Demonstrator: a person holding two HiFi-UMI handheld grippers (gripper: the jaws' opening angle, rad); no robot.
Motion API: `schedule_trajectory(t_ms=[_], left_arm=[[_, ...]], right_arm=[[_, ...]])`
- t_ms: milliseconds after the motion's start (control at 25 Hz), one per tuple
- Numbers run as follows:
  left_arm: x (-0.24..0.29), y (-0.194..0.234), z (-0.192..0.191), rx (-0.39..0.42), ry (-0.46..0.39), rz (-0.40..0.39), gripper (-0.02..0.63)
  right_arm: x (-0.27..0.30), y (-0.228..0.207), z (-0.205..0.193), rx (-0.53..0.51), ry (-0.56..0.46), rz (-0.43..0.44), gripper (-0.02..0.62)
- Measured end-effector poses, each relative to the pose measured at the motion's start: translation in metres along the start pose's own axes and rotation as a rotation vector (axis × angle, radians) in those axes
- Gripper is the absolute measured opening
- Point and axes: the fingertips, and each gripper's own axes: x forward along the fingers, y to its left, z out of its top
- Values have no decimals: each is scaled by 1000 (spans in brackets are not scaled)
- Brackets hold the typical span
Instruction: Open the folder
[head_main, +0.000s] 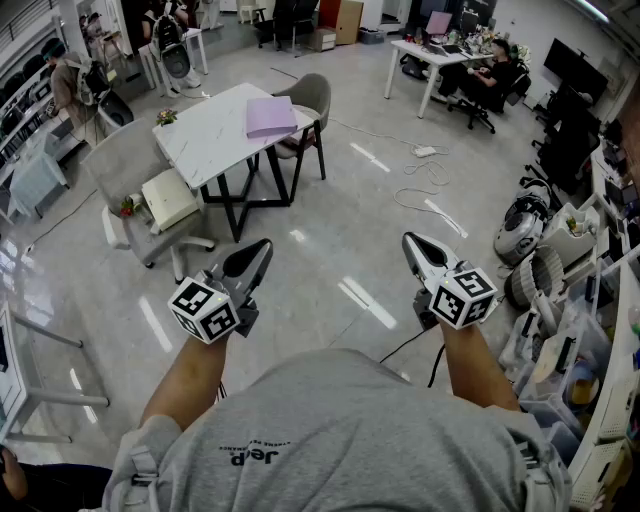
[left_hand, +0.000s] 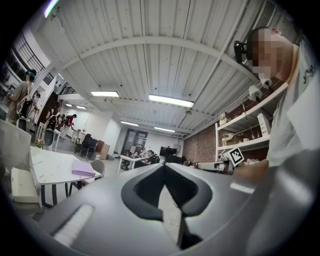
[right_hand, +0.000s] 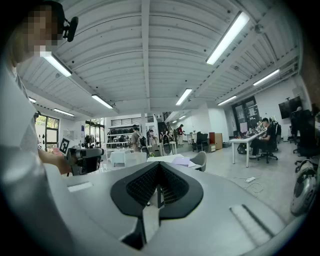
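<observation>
Two empty grippers, well short of the table (head_main: 205, 140)
Left gripper (head_main: 262, 250) and right gripper (head_main: 412, 243) ride with jaws together, since the folder (head_main: 270, 117) on it looks beyond reach.

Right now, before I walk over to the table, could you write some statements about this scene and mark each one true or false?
1. The purple folder lies closed on the white table. True.
2. The left gripper holds the folder. False: its jaws are together on nothing, and it is far from the table.
3. The right gripper is shut and empty. True.
4. Nobody else is in the room. False: a person sits at the far desk, and others stand at the far left.
5. The folder hangs over the table's near edge. False: it lies at the far side, by the grey chair.
</observation>
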Motion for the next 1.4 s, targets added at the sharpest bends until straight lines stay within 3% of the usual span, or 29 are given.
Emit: schedule_trajectory(t_ms=[1000, 1040, 1120, 1160, 1400], left_arm=[[34, -19, -7, 17, 19, -19, 63], [39, -22, -7, 17, 21, -25, 114], [47, -26, -5, 17, 24, -22, 351], [51, -28, -4, 19, 23, -16, 391], [77, -48, -8, 29, 25, -1, 448]], right_arm=[[-15, -33, 7, 16, -29, 19, 3], [-16, -36, 7, 15, -29, 21, 3], [-19, -43, 9, 12, -30, 27, 3], [-20, -47, 10, 11, -31, 30, 3], [-33, -72, 12, 9, -38, 56, 3]])
